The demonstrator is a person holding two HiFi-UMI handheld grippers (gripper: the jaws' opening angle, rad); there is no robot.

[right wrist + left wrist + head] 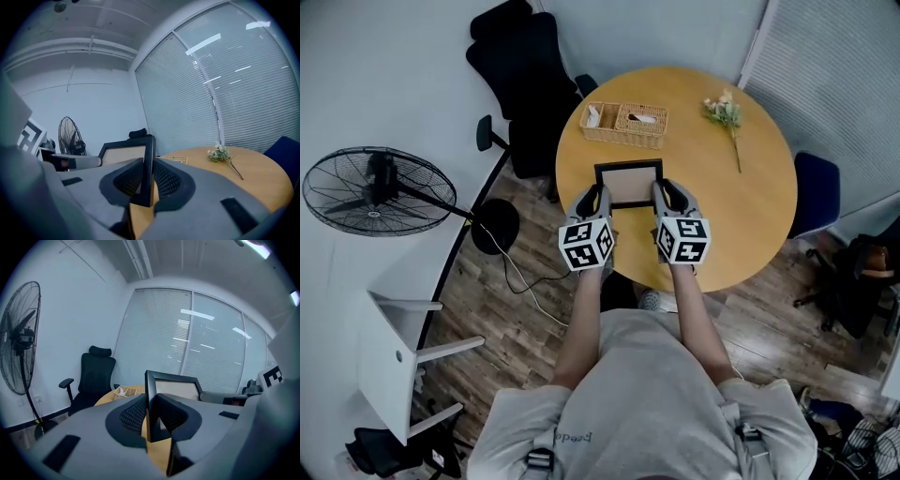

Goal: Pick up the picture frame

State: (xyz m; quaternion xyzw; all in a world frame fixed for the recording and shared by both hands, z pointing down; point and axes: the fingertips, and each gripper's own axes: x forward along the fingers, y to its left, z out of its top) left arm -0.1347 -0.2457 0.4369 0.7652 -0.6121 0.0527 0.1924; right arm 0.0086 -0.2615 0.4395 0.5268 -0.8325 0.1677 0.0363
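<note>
My left hand-held gripper and right hand-held gripper each pinch a side of the black rectangular picture frame. I judge an uneven pull could twist it loose.

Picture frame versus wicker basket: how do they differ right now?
The picture frame is black-edged with a tan panel; the wicker basket is woven and pale. The frame is clamped at its side bars by the left gripper and right gripper; the basket sits untouched on the round table, beyond the frame in the head view. Both are rectangular.
</note>
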